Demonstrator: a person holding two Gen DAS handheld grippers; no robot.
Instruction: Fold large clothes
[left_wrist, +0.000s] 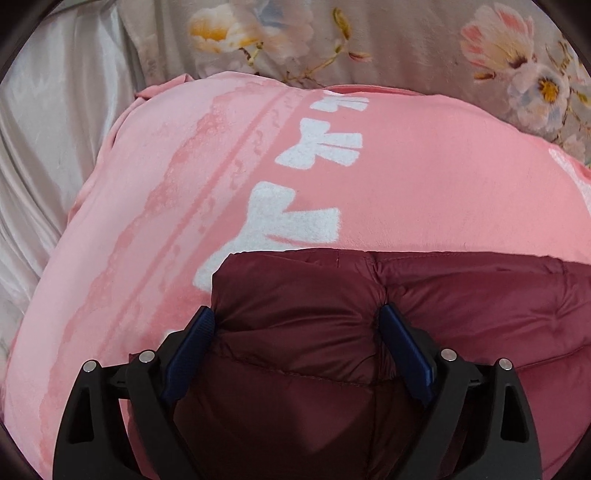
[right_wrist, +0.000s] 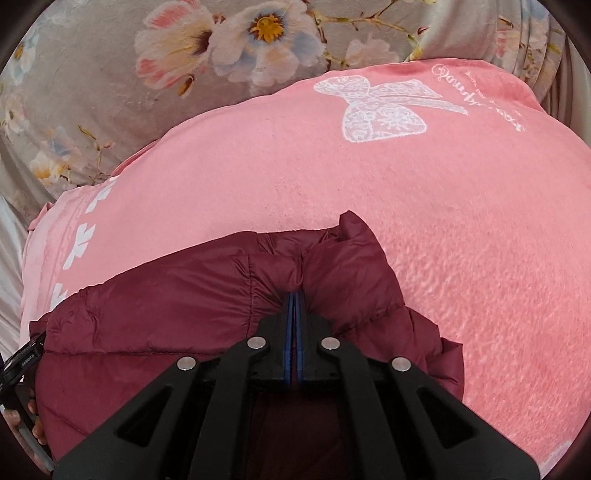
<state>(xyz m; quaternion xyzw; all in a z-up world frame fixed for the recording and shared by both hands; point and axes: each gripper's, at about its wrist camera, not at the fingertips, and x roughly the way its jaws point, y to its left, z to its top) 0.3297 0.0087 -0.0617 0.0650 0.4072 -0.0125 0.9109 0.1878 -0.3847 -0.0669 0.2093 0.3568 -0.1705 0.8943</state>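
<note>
The maroon puffer jacket (left_wrist: 424, 295) lies on a pink fleece blanket (left_wrist: 424, 166) printed with white bows. A grey floral cover (left_wrist: 406, 40) lies beyond the blanket, and pale satin fabric (left_wrist: 48, 147) lies at its left side.

Left gripper (left_wrist: 297, 325): the blue pads stand apart with a thick fold of the jacket bunched between them; both pads press into the padding, so the jacket corner is clamped.

Right gripper (right_wrist: 294, 295): the blue pads are drawn fully together, pinching a thin edge of the jacket near its upturned corner (the fabric puckers where it enters the pads).

In the right wrist view, fingers of the person's hand (right_wrist: 29, 417) on a dark device show at the lower left edge, beside the jacket
</note>
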